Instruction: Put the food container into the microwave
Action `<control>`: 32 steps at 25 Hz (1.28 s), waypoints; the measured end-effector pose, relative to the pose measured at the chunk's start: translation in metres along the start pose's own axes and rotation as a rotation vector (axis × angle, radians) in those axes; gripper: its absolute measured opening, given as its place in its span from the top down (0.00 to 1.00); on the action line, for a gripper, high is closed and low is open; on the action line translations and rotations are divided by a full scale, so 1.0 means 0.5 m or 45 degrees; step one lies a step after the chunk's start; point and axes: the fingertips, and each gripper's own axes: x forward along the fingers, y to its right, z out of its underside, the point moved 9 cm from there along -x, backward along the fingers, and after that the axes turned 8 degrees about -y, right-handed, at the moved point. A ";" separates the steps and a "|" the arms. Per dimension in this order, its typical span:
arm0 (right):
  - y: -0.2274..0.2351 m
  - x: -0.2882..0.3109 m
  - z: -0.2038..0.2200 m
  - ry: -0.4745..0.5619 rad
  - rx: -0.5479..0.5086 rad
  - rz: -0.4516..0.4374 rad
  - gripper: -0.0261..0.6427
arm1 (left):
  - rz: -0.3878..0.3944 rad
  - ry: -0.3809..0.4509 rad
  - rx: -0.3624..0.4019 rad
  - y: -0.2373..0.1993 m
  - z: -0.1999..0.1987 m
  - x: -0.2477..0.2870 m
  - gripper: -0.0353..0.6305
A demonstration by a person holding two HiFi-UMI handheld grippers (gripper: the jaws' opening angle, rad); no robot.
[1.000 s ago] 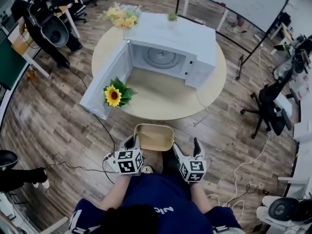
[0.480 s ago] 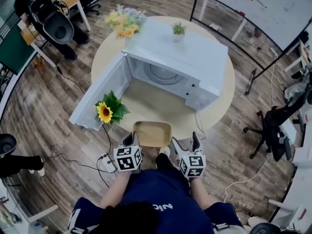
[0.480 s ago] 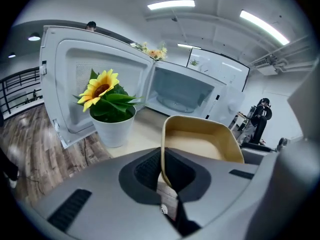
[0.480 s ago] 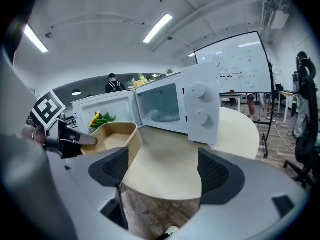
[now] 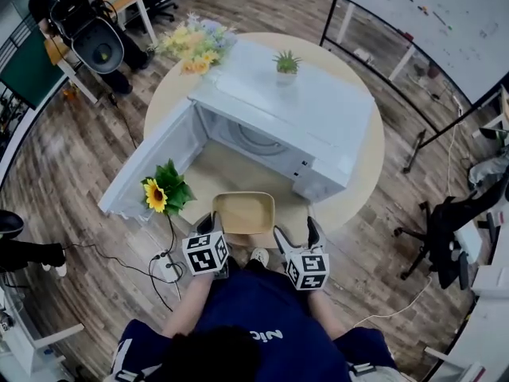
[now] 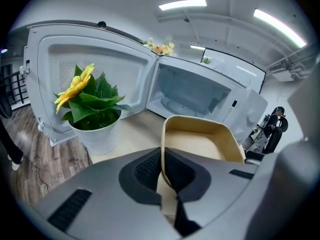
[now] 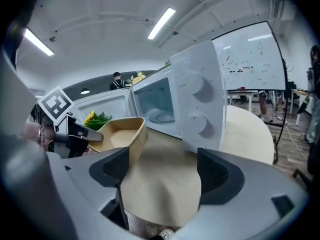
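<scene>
The food container, a shallow tan tray with nothing in it, hangs at the round table's front edge, in front of the open microwave. My left gripper is shut on the container's left rim; in the left gripper view the jaws pinch the rim of the container. My right gripper stands open just right of the container, touching nothing. In the right gripper view the right gripper has only table between its jaws, with the container to its left.
The microwave door swings out wide to the left. A potted sunflower stands by the door, close to the container's left. Flowers and a small plant sit behind and on the microwave. Cables lie on the floor.
Both grippers and the container have come closer to the table; the container now reaches its front edge. The left gripper's hold is the same and the right stays open.
</scene>
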 end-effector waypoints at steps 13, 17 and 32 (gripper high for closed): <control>-0.001 0.018 -0.019 -0.063 -0.009 0.013 0.35 | 0.024 -0.023 -0.055 0.014 -0.093 0.054 0.94; -0.004 0.035 -0.028 -0.079 0.002 0.014 0.36 | 0.015 -0.039 -0.007 0.018 -0.142 0.078 0.94; 0.003 0.064 -0.057 -0.076 0.024 0.094 0.37 | 0.033 -0.038 0.136 0.020 -0.279 0.166 0.94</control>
